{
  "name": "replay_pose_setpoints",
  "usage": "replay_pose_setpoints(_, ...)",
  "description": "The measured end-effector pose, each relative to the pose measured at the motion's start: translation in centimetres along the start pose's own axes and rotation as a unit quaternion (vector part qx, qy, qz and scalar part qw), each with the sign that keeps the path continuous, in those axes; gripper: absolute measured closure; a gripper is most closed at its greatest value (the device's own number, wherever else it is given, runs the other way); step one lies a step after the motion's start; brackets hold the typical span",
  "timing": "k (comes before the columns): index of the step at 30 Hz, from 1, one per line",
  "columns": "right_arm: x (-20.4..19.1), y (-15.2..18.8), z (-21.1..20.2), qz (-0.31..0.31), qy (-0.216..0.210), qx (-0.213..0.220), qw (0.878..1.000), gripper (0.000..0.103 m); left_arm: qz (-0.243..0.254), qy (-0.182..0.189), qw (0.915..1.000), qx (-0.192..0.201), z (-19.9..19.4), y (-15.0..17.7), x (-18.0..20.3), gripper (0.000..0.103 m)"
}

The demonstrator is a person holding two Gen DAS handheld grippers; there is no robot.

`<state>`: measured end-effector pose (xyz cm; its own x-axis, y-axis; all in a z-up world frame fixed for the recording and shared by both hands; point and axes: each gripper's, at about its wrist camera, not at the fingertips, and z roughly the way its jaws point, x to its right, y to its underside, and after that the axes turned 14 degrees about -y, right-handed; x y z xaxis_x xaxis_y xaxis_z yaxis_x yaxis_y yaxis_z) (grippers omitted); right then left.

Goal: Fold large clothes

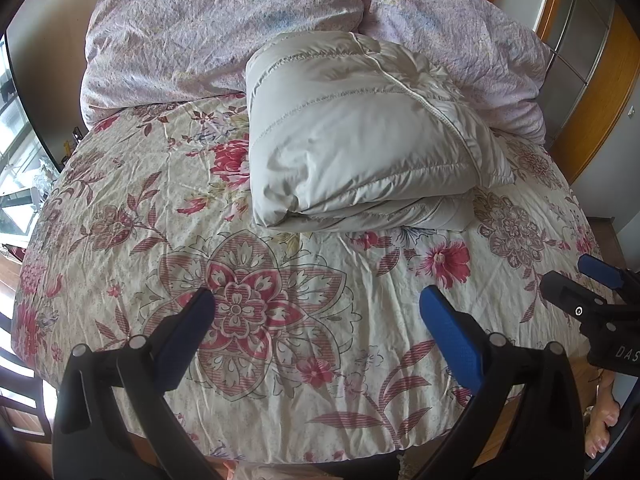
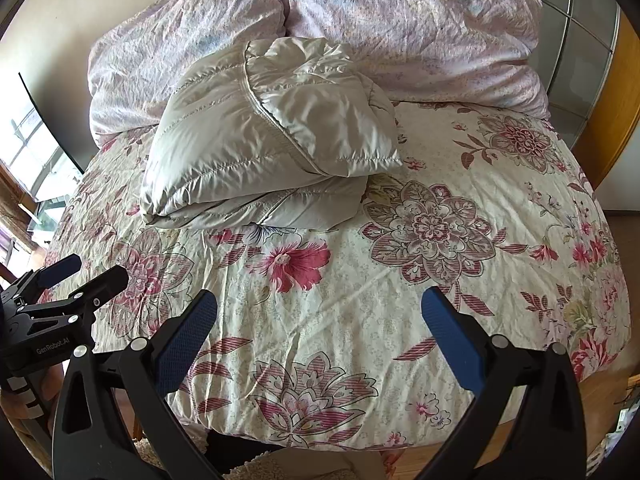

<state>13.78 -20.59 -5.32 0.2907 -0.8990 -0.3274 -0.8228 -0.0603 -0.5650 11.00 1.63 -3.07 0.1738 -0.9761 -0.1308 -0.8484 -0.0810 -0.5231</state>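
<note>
Left gripper [image 1: 318, 312]: jaws spread wide, nothing between the blue pads [image 1: 452, 336], held above the near edge of the bed. Right gripper [image 2: 320, 312]: likewise gaping and empty, hovering just beside its partner, each visible at the margin of the other's view. No contact with any cloth on either side.

Ahead, well apart from both tools: a pale quilted down jacket [image 1: 352, 136], already folded into a thick bundle and resting on the floral bedspread [image 1: 248, 288], its far end up against the rumpled lilac duvet [image 1: 208, 28] at the head of the bed. Top layer lying slightly askew over the lower one, a piped seam running diagonally across it, one corner overhanging on the right side. Lower layers bulging at the near fold. Wooden wardrobe frame [image 2: 616, 92] off to the right.

Judged nearly finished: folds made, tools withdrawn. For a tidy last step, probably worth reaching back in with both grippers low and level, pinching the overhanging corner and the opposite edge together, and squaring the top layer over the bottom one. Slippery, puffy fabric likely to spring open or slide, so a firm bite on the stitched seams rather than on loose padding, then a slow press downward to push the air out before release.
</note>
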Motion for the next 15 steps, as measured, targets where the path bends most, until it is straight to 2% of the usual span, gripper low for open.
replay_pose_setpoints(15,0.11,-0.06,0.01,0.001,0.000,0.000,1.000,0.001,0.000,-0.001,1.0000,0.000,0.01,-0.06,0.19,0.002)
